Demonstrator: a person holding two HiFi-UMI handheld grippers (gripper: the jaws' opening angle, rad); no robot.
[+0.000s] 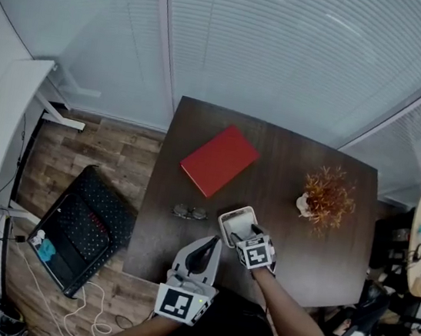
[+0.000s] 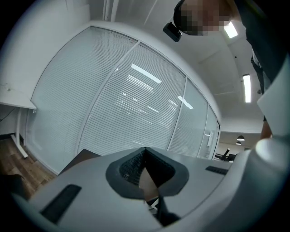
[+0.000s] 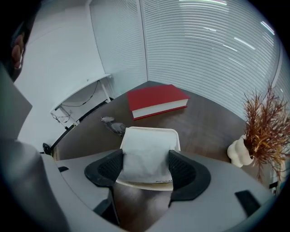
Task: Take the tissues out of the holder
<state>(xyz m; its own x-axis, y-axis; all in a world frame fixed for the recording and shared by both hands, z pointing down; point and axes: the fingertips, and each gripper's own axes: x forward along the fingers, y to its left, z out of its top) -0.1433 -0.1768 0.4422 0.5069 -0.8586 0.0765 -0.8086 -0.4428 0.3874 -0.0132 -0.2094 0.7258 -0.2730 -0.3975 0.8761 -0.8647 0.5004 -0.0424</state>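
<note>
Tissues, a white folded stack (image 3: 147, 152), lie directly between the jaws of your right gripper (image 3: 146, 168). The black ribbed pads (image 3: 108, 168) press on the stack's two sides, a fairly wide grip set by the stack's width. Beyond and beneath the jaws, the cream square plastic holder (image 3: 154, 131) shows its rim on the dark brown wooden worktop (image 3: 204, 122). Your left gripper (image 2: 145, 152) has its jaws together on nothing, and the holder lies ahead and to the right of them. Progress, as judged: the grasp is made, but the stack overlaps the holder's outline, so removal looks unfinished. You have yet to lift the stack clear of the holder.
</note>
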